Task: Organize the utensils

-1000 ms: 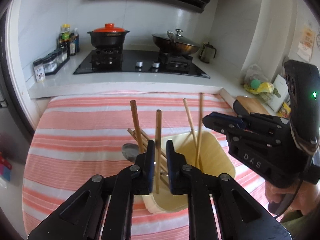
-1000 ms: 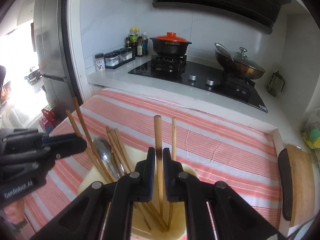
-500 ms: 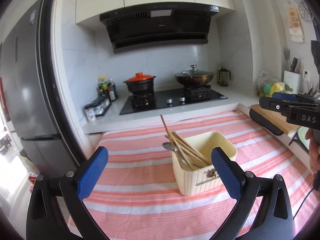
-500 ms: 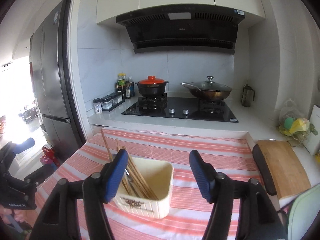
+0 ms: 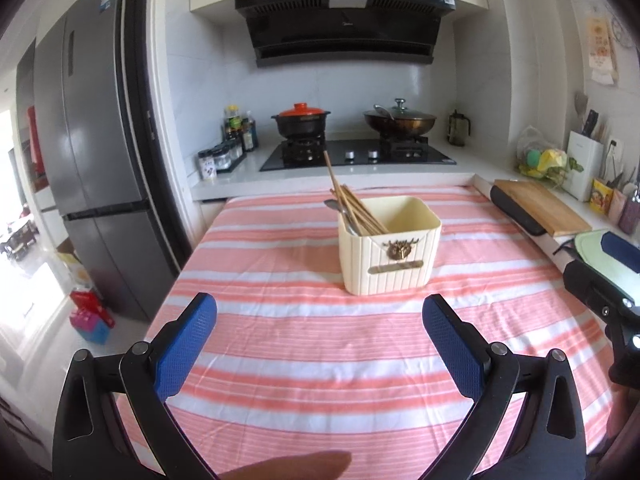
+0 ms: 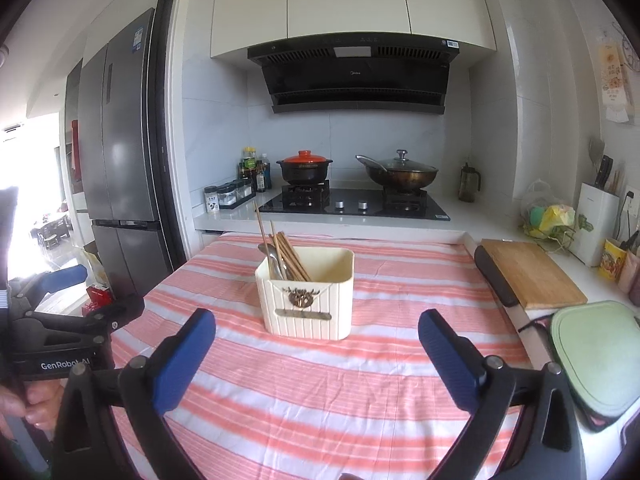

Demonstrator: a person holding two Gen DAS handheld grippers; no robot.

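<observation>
Left wrist view: a ribbed cream plastic rectangular utensil holder holds slim wooden chopsticks and a metal spoon, standing on the pink-striped cloth surface, ahead of the wide-open, empty left claw. Right claw gapes likewise, empty.
</observation>
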